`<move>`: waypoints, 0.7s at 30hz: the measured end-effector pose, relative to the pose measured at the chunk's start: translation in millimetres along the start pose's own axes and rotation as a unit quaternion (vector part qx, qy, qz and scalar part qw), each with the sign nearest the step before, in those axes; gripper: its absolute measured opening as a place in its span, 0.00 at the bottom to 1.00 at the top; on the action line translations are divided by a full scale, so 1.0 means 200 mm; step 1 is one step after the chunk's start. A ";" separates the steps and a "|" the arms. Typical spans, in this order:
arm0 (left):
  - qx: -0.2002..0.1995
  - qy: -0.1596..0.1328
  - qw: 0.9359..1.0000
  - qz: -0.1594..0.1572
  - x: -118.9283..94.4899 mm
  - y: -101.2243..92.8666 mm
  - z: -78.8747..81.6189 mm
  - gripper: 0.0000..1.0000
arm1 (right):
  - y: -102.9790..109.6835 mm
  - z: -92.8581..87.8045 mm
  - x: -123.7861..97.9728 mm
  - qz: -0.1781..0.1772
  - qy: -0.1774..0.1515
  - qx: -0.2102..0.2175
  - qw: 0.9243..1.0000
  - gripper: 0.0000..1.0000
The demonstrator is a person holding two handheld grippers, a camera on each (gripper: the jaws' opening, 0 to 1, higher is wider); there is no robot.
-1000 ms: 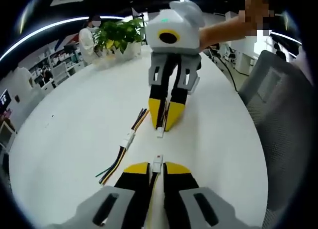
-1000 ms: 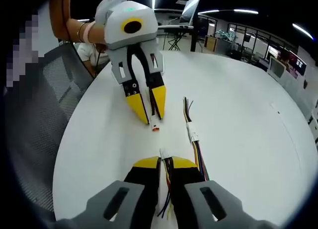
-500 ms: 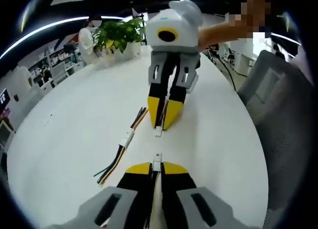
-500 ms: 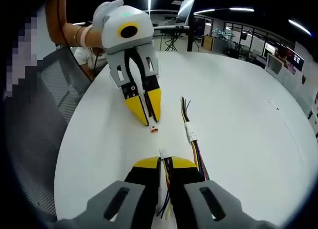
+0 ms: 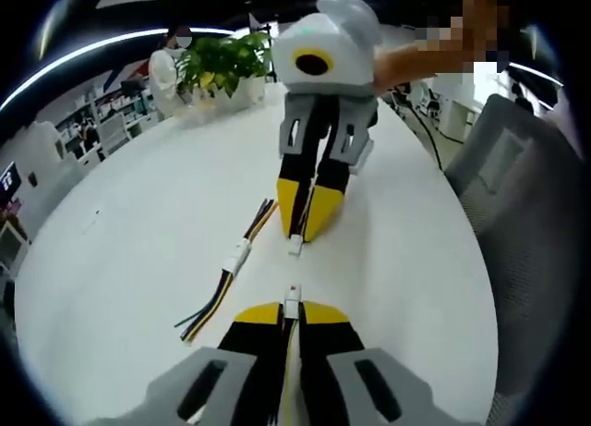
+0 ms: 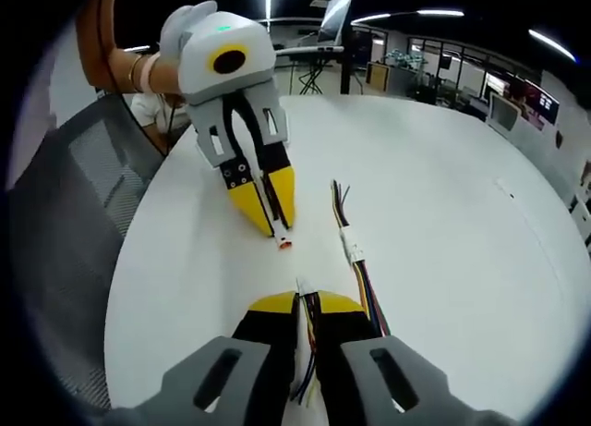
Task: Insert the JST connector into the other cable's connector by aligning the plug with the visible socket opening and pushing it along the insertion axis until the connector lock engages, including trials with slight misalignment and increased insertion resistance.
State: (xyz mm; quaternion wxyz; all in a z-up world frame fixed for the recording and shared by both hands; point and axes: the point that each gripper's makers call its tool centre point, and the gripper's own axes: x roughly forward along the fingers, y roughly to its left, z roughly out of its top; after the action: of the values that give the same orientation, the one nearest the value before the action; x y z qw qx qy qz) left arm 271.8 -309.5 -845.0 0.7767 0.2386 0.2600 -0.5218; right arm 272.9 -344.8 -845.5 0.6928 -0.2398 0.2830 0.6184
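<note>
Step in hand: alignment before mating. Left gripper (image 5: 292, 313) has its fingers clamped on the plug (image 5: 292, 297); right gripper (image 6: 305, 302), fingers clamped, holds the socket connector (image 6: 302, 286). The two tips face each other just above the desk (image 5: 138, 223), near but apart. Next move likely needs squaring both axes, then a straight push. Spare joined cable (image 5: 236, 256) lies beside. No readable writing.
</note>
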 end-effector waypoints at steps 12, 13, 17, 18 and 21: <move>0.020 -0.016 1.000 0.001 -0.01 0.01 0.11 0.00 | 0.02 0.07 -0.04 -0.005 -0.003 -0.004 1.000 0.02; 0.021 -0.017 1.000 0.000 -0.01 0.01 0.11 0.00 | 0.01 0.07 -0.04 -0.005 -0.003 -0.003 1.000 0.02; 0.029 -0.013 0.999 -0.002 0.00 0.00 0.11 0.00 | 0.00 0.06 -0.03 -0.007 -0.003 0.005 1.000 0.02; 0.030 -0.012 0.999 -0.003 0.00 0.00 0.11 0.00 | 0.00 0.06 -0.03 -0.006 -0.002 0.006 1.000 0.02; 0.028 -0.013 1.000 -0.005 0.01 -0.01 0.11 0.00 | 0.00 0.06 -0.03 -0.004 -0.001 0.007 1.000 0.02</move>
State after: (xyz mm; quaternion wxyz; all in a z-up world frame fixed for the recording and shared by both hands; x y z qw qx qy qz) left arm 273.5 -325.3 -829.4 0.7700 0.2524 0.2367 -0.5360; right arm 273.1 -340.5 -833.3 0.6975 -0.2355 0.2855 0.6136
